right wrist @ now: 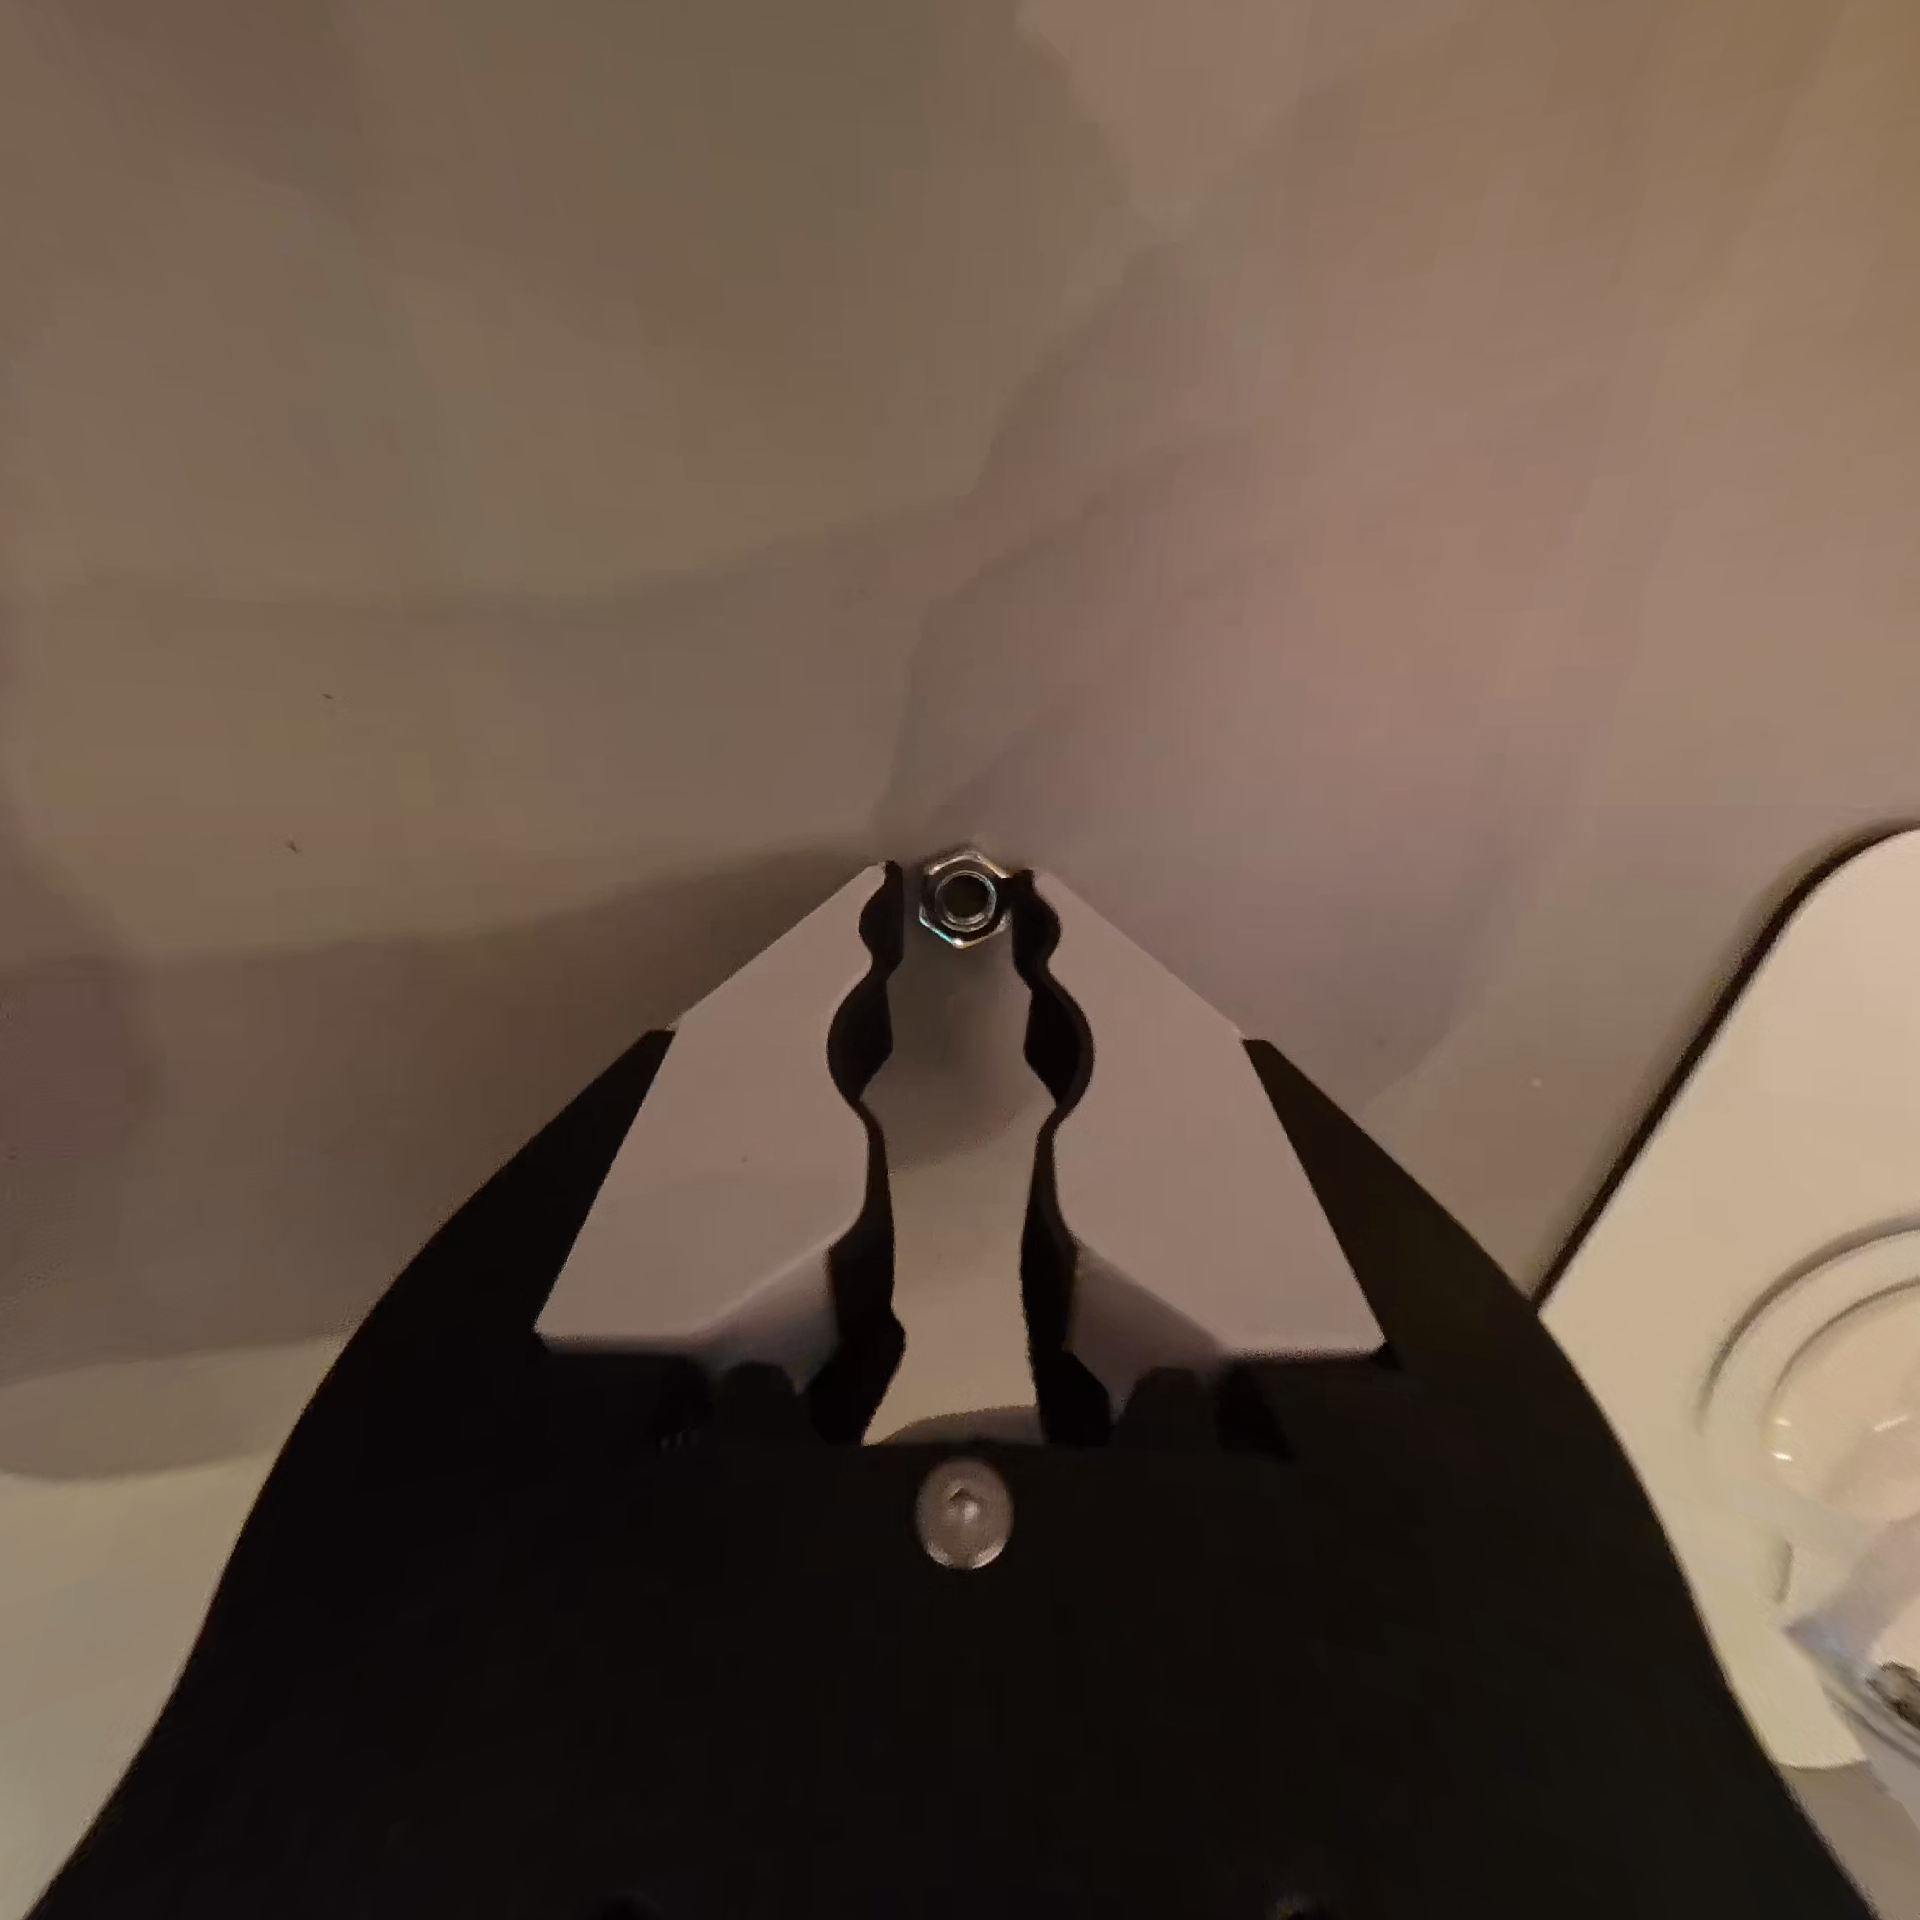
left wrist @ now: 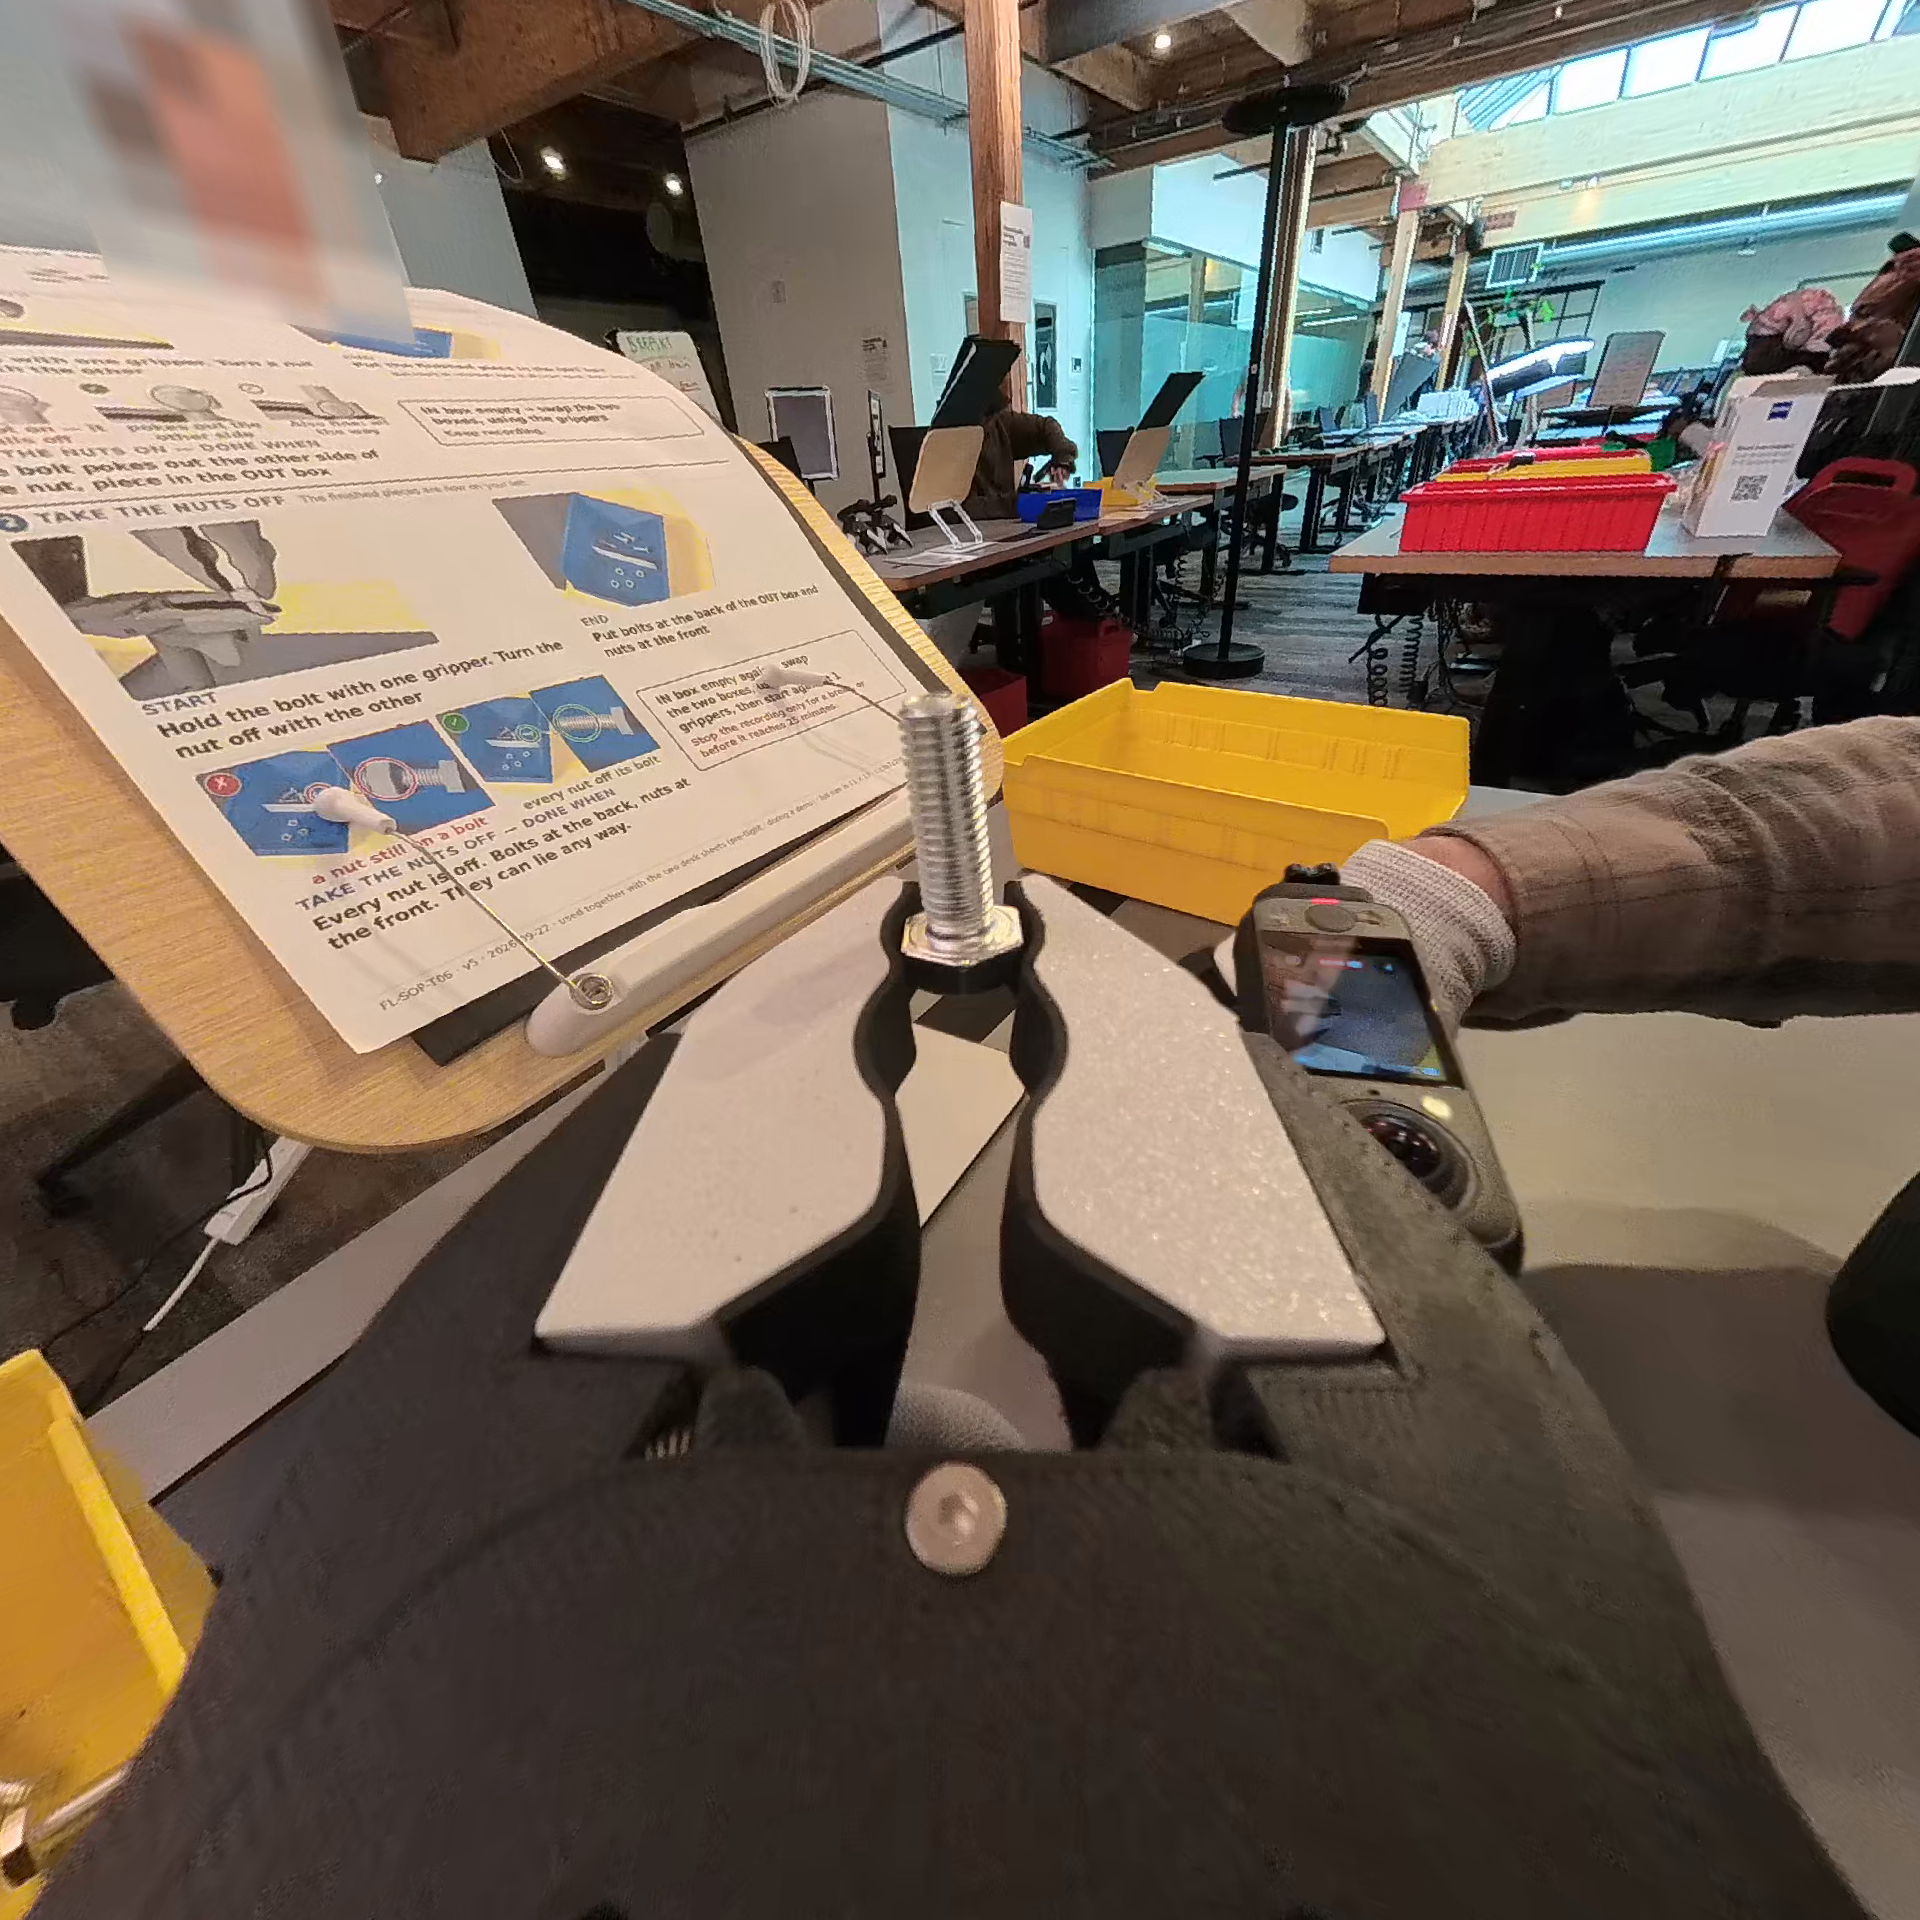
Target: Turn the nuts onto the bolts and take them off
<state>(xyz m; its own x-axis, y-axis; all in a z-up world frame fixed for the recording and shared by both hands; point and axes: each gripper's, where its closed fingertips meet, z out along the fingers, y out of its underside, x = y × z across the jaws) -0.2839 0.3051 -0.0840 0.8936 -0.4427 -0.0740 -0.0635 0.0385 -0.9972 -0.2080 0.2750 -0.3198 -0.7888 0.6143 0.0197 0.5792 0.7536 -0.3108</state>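
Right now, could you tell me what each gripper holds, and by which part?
Left gripper: bolt, by its hex head. Right gripper: nut, by its flats.

The bolt [left wrist: 948, 821] is shiny silver, and so is the nut [right wrist: 958, 899]. The left claw [left wrist: 961, 951] is black with speckled grey plates. The bin [left wrist: 1236, 790] is yellow, the stand [left wrist: 312, 1081] pale wood. The sleeve [left wrist: 1704, 862] is grey-brown plaid. The bench [right wrist: 520, 416] looks beige.

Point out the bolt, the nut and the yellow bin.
bolt [left wrist: 943, 821], left wrist view, on its threaded shaft.
nut [right wrist: 958, 900], right wrist view, on its hexagonal face.
yellow bin [left wrist: 1195, 831], left wrist view, on its front wall.
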